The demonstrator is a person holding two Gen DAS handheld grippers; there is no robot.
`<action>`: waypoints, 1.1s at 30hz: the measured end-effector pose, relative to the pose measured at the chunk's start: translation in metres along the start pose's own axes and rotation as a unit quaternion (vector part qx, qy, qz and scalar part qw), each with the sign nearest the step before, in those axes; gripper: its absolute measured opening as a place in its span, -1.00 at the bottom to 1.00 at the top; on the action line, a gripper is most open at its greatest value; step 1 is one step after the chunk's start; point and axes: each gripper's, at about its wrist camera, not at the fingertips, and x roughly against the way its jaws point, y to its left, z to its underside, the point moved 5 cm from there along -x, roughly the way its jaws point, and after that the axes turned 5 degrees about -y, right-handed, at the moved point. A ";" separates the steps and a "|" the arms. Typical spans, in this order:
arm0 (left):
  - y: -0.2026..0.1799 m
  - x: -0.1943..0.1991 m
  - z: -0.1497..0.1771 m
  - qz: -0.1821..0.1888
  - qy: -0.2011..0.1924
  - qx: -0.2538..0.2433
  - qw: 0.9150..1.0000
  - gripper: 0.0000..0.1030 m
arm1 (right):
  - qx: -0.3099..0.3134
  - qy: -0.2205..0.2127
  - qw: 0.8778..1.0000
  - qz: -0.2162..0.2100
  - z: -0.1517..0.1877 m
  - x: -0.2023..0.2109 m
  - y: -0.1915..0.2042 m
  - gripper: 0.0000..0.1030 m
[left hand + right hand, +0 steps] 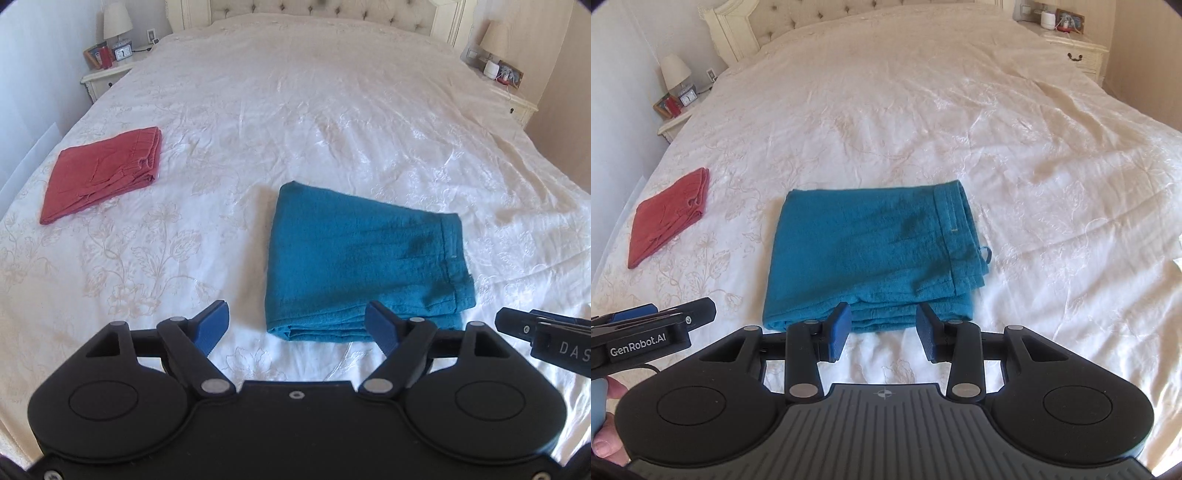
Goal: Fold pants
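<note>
- Black gripper housings fill the bottom of both wrist views, each angled steeply down toward the bed (295, 110) from above its near edge.
- In the left wrist view the left gripper (295, 326) sits at lower centre with its blue pads (212, 325) spread wide; only white bedspread and the near edge of the cloth show between them, and they touch nothing.
- At the lower right edge of that view the tip of the right gripper (517, 325) pokes in from the side.
- In the right wrist view the right gripper (882, 330) has its blue pads partly apart, a clear gap between them, gripping nothing; they hang above the near edge of the folded cloth.
- At the lower left of the right wrist view the left gripper (665, 317) is seen from the side, with a person's fingers (607, 443) wrapped around a pale blue handle beneath it.
- Teal pants (871, 251) lie folded into a thick, roughly square stack at the middle of the frame, flat on the bedspread, waistband along their right side and a small loop sticking out there.
- Red pants (103, 171), folded as well, lie well apart toward the left of the frame.
- Nightstands with a lamp (117, 22) flank the headboard in the upper corners.
</note>
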 end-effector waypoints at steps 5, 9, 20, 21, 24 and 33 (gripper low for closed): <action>-0.016 0.027 -0.036 0.032 -0.044 0.016 0.998 0.72 | 0.006 -0.056 0.998 0.010 -0.041 0.033 -0.011 -0.26; -0.040 0.040 -0.055 0.042 -0.072 0.000 0.996 0.80 | 0.009 -0.100 0.995 0.029 -0.068 0.059 -0.028 -0.21; -0.042 0.010 -0.012 -0.017 -0.002 -0.032 0.999 0.84 | 0.022 -0.026 0.999 0.027 -0.028 0.019 -0.024 -0.07; -0.038 0.005 -0.004 -0.024 0.008 -0.034 0.999 0.84 | 0.022 -0.012 0.999 0.026 -0.017 0.011 -0.020 -0.07; -0.025 -0.004 0.017 -0.043 0.040 -0.033 0.998 0.84 | 0.025 0.020 0.999 0.022 0.008 -0.002 -0.008 -0.07; -0.001 -0.009 0.045 -0.052 0.067 -0.002 0.996 0.84 | 0.042 0.049 0.997 0.035 0.037 -0.010 0.012 -0.07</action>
